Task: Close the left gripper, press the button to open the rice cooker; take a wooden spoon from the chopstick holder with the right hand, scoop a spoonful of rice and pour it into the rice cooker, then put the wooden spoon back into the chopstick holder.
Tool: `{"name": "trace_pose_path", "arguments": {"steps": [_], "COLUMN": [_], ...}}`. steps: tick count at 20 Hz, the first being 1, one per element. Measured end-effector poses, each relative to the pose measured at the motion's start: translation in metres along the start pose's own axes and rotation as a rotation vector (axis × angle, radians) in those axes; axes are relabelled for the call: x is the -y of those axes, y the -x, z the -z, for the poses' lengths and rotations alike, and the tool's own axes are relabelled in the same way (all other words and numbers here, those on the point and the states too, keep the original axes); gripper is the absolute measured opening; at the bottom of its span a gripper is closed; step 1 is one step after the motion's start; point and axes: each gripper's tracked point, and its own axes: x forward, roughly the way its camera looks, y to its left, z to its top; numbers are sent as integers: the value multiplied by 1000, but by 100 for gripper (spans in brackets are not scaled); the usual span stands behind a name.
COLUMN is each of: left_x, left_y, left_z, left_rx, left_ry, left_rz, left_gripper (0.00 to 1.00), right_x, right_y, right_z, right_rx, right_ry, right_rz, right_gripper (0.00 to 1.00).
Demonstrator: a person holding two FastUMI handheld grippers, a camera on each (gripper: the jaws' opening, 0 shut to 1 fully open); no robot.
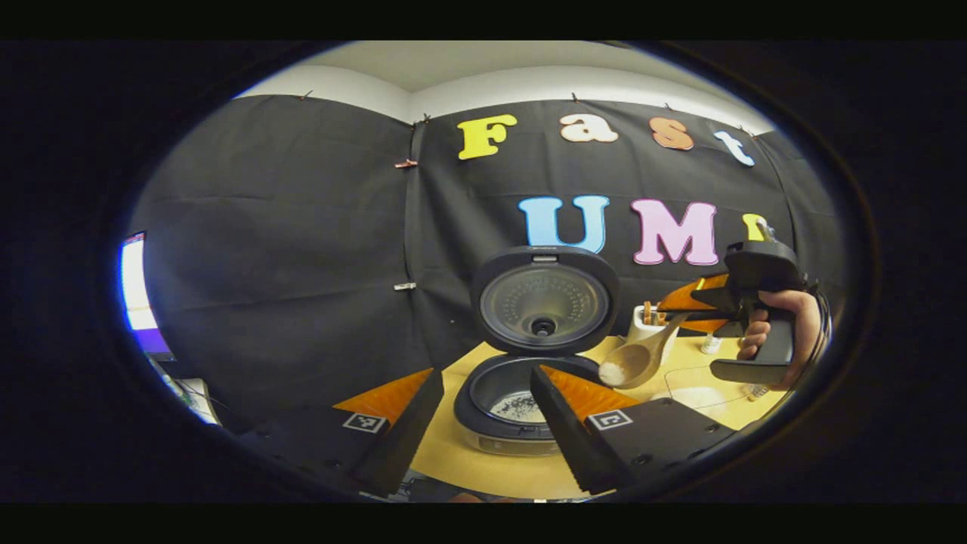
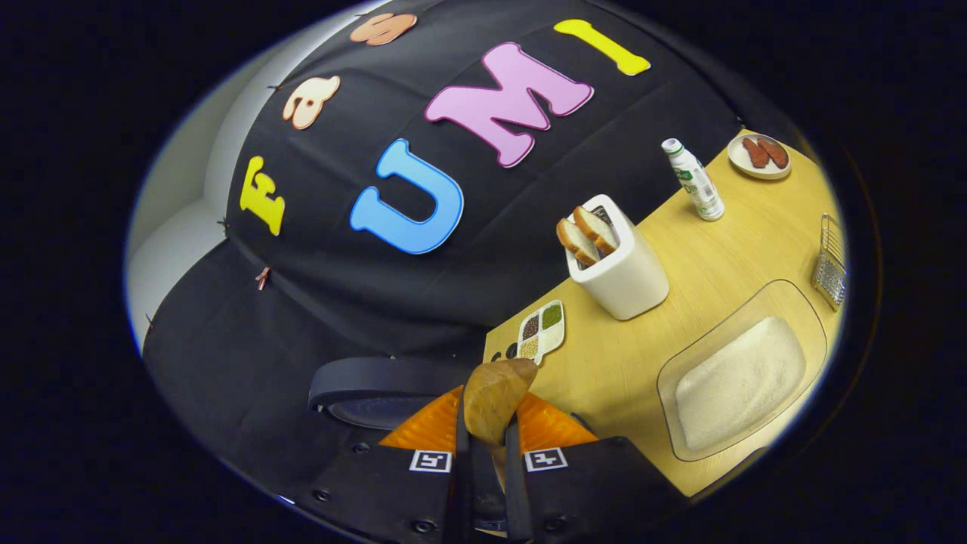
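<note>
The black rice cooker [image 1: 521, 434] stands with its lid [image 1: 544, 302] raised, and a little rice lies in the pot [image 1: 517, 406]. My left gripper [image 1: 485, 370] is open in front of it, one finger on each side of the pot. In the left gripper view my right gripper [image 1: 672, 311] is shut on the handle of a wooden spoon [image 1: 638, 359], which carries white rice just right of the pot rim. The right gripper view has that gripper [image 2: 489, 427] clamping the spoon [image 2: 495, 393]. The white chopstick holder [image 2: 623, 276] stands behind it.
A glass tray of rice [image 2: 744, 378] lies on the wooden table [image 2: 718, 249], right of the cooker. Farther back are a small dish of grains [image 2: 540, 329], a bottle [image 2: 695, 181], a plate [image 2: 759, 155] and a wire basket [image 2: 831, 261]. A hand [image 1: 789, 325] holds the right gripper.
</note>
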Motion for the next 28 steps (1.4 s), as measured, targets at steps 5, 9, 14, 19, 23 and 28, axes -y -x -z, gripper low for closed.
{"name": "trace_pose_path", "arguments": {"steps": [5, 9, 14, 19, 23, 28], "left_x": [-10, -12, -13, -13, -12, -12], "left_y": [4, 4, 0, -3, -5, -4], "left_z": [6, 9, 11, 10, 10, 11], "left_rx": [-9, -17, -14, -12, -12, -10], "left_ry": [5, 22, 27, 33, 41, 45], "left_rz": [-15, -17, -17, -22, -26, -30], "left_gripper": [84, 81, 82, 82, 82, 82], "right_x": [-18, -29, -51, -64, -70, -75], "right_y": [-17, -24, -21, -23, -22, -22], "right_z": [29, 48, 59, 76, 81, 88], "right_rx": [-50, -78, -77, -104, -105, -97], "right_ry": [118, 225, 397, 534, 638, 723], "right_rz": [-15, -45, -99, -164, -197, -228], "right_gripper": [21, 20, 20, 20, 20, 16]}}
